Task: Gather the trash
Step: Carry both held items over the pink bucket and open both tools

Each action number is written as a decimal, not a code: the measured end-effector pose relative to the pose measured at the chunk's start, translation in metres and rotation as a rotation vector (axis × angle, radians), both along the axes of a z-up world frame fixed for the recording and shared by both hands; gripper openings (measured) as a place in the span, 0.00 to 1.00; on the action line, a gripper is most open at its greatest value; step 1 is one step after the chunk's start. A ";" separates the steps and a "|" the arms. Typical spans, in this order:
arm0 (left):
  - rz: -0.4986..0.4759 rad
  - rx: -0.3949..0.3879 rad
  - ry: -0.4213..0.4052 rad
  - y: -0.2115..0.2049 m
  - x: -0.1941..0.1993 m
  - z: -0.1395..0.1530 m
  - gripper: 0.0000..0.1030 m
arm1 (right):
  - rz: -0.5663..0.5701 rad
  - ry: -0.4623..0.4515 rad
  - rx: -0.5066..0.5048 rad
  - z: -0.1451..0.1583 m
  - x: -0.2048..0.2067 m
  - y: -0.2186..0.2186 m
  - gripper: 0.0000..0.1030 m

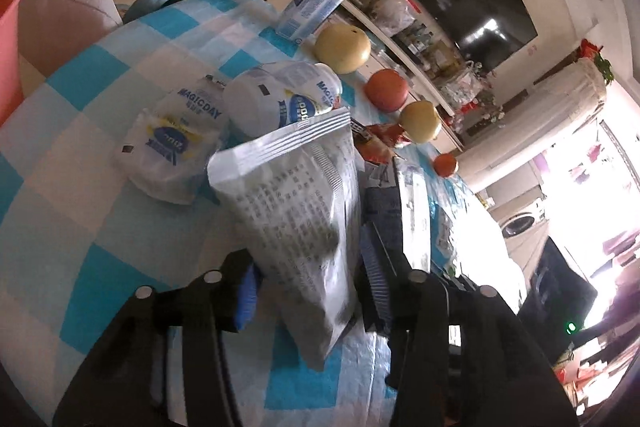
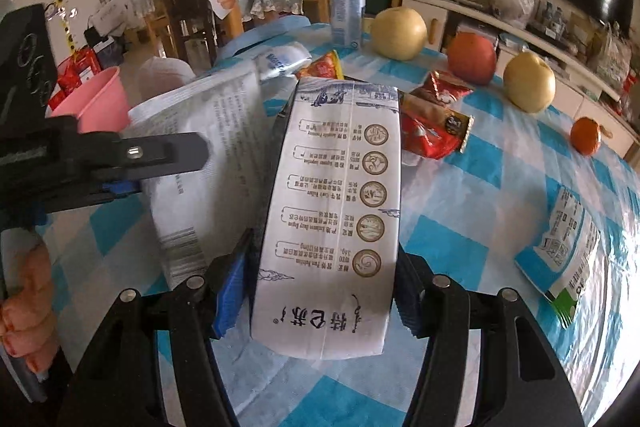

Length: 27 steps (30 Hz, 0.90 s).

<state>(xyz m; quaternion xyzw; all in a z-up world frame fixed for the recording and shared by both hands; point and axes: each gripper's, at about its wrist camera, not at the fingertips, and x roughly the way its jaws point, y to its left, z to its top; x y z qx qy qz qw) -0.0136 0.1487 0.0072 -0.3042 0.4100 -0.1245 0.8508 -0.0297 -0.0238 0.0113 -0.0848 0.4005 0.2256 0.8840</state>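
A grey-white printed pouch stands tilted between the jaws of my left gripper, which are open, with a gap on the pouch's right side. The right wrist view shows that pouch beside the left gripper's finger. My right gripper is shut on a white milk carton, which it holds lengthwise over the checked tablecloth. A pink bin stands beyond the table's left edge. Two crumpled white wrappers lie ahead of the pouch.
Red snack wrappers, a flattened carton, a white bottle, two pears, an apple and an orange lie on the table. A hand holds the left gripper. Chairs and shelves stand behind.
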 end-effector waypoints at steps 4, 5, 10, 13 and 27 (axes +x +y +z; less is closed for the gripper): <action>0.027 0.019 0.011 0.000 0.002 -0.006 0.36 | -0.007 -0.006 0.001 0.001 0.001 0.001 0.60; 0.032 0.022 0.011 0.000 0.002 -0.005 0.33 | -0.010 -0.010 0.000 0.001 0.000 0.001 0.60; 0.038 0.026 -0.021 0.004 -0.005 0.006 0.20 | -0.035 -0.043 0.013 0.011 -0.006 0.003 0.60; 0.049 0.023 -0.045 0.011 -0.009 0.015 0.16 | -0.044 -0.048 0.035 0.017 -0.008 0.004 0.60; 0.168 -0.047 -0.185 0.085 -0.048 0.068 0.13 | 0.020 -0.088 0.080 0.054 -0.029 0.054 0.60</action>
